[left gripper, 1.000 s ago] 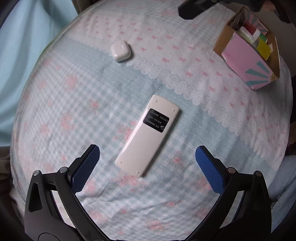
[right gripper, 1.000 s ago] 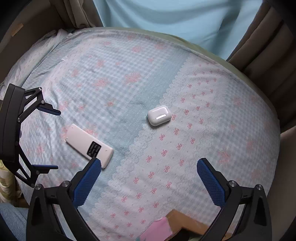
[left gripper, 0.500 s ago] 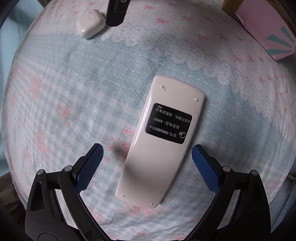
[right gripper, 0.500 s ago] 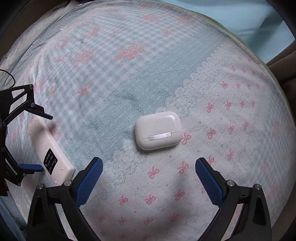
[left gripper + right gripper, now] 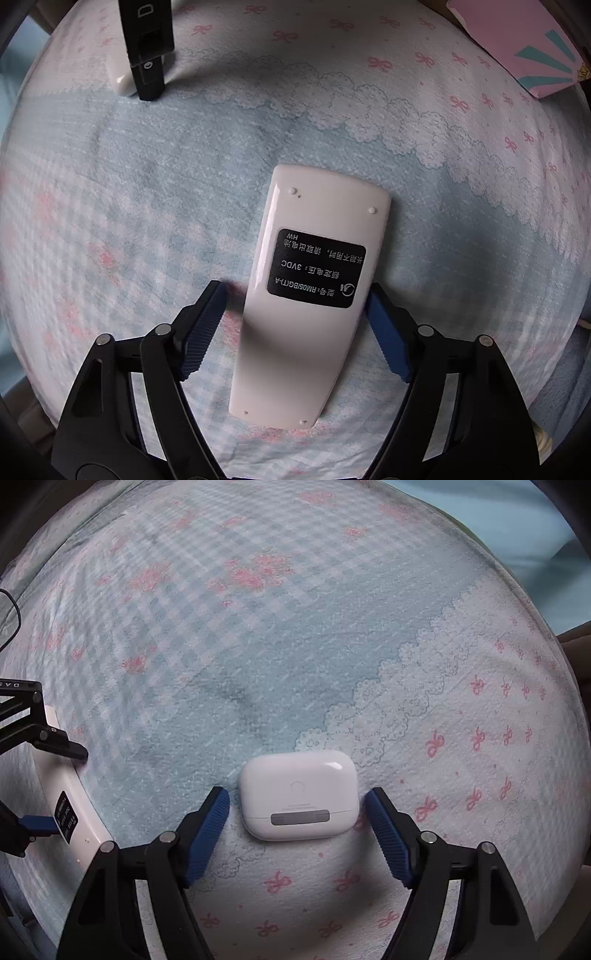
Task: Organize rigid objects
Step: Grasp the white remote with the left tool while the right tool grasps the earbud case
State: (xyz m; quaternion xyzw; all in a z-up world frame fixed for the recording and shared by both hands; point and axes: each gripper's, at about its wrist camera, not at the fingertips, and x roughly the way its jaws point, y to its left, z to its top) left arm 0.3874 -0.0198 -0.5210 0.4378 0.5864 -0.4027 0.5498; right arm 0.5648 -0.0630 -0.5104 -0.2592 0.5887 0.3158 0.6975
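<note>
A white remote control [image 5: 310,295] lies face down on the bedspread, its black label up. My left gripper [image 5: 295,295] is open and straddles its middle, with the blue pads close to both sides. A white earbud case [image 5: 298,794] lies on the bedspread. My right gripper [image 5: 297,799] is open, with a pad just off each side of the case. The case also shows in the left wrist view [image 5: 120,75], partly hidden by a right finger [image 5: 147,48]. The remote also shows at the left edge of the right wrist view [image 5: 70,797].
A pink cardboard box [image 5: 517,44] stands at the far right of the left wrist view. The bedspread [image 5: 295,646] is blue check with pink bows and a white lace-print band. A light blue wall lies beyond the bed's far edge.
Both grippers have come down and forward. The left one has narrowed around the remote, and the right one now brackets the earbud case.
</note>
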